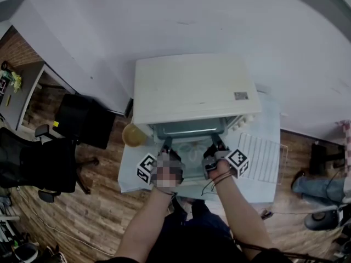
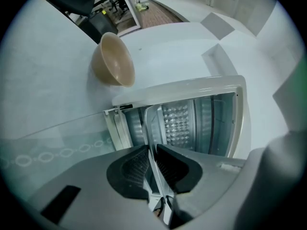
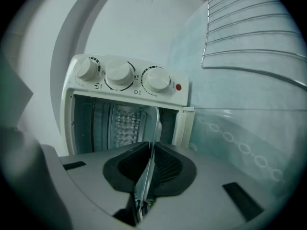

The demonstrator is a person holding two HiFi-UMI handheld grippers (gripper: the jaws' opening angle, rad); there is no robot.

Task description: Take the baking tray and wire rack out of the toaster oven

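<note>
**Head view:** You stand in front of the toaster oven (image 1: 192,89), which sits on a table (image 1: 270,119) with its door down. Your left gripper (image 1: 166,143) and right gripper (image 1: 217,143) reach side by side into the mouth of the oven. Each has hold of the near edge of the baking tray (image 1: 193,147), which sits in the opening, its near part over the lowered door. The wire rack (image 1: 262,156) already lies flat on the table, to the right of the oven and apart from it. A tan bowl (image 1: 133,135) sits by the oven's left front corner, and dark office chairs (image 1: 41,160) stand on the wood floor further left.

**Left gripper view:** Your left gripper (image 2: 152,150) has its jaws clamped on the thin metal rim of the baking tray (image 2: 152,123), with a dark pad pressing each face. The rim runs from the pads into the oven cavity (image 2: 211,119). The bowl (image 2: 114,60) lies beyond, tilted in this view.

**Right gripper view:** Your right gripper (image 3: 150,148) is likewise pinched tight on the rim of the baking tray (image 3: 154,126), with no gap at the pads. Above the opening you see three white knobs (image 3: 120,73). The wire rack (image 3: 249,30) shows at the upper right, resting on the table.
</note>
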